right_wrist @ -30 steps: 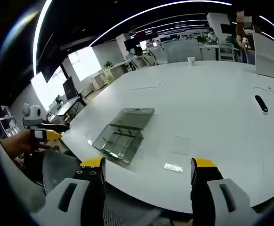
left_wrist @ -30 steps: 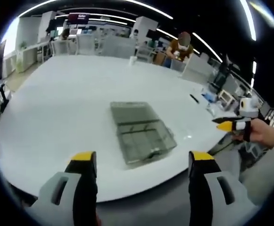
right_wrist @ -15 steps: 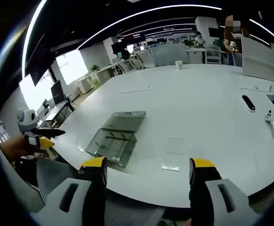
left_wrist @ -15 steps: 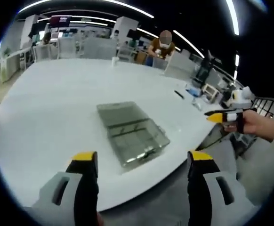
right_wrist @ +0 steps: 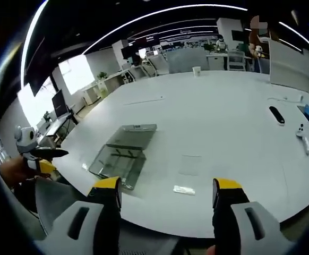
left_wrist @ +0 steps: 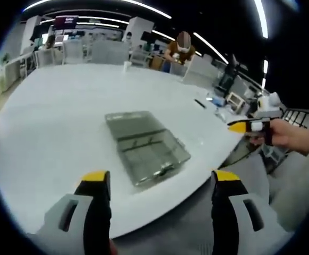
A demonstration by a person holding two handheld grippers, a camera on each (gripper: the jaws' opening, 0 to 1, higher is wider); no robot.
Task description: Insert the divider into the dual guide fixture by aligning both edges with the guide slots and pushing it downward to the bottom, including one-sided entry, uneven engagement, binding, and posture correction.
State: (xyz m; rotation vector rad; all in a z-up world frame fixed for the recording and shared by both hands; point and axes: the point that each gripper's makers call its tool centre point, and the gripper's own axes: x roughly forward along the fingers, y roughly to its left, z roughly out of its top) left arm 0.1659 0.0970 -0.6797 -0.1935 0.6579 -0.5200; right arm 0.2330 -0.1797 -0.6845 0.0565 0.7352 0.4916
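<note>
Both grippers are hovering short of a white table [left_wrist: 48, 122], the left gripper [left_wrist: 160, 183] and right gripper [right_wrist: 168, 188] each spreading its jaws wide and holding nothing. The clear fixture box [left_wrist: 144, 146] is lying ahead, between the left jaws. A small clear piece [right_wrist: 184, 189], possibly the divider, is lying just beyond the right jaws. The task seems to be only starting; next, reaching in to grasp the divider.

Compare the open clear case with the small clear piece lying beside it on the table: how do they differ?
The clear case is much the larger; the small clear piece is a thin strip. The case lies opened into two joined halves with inner ribs; the strip lies flat as one slab. In the right gripper view the case sits ahead of the left jaw, the strip between the jaws. Both are transparent, resting on the white table, untouched.
</note>
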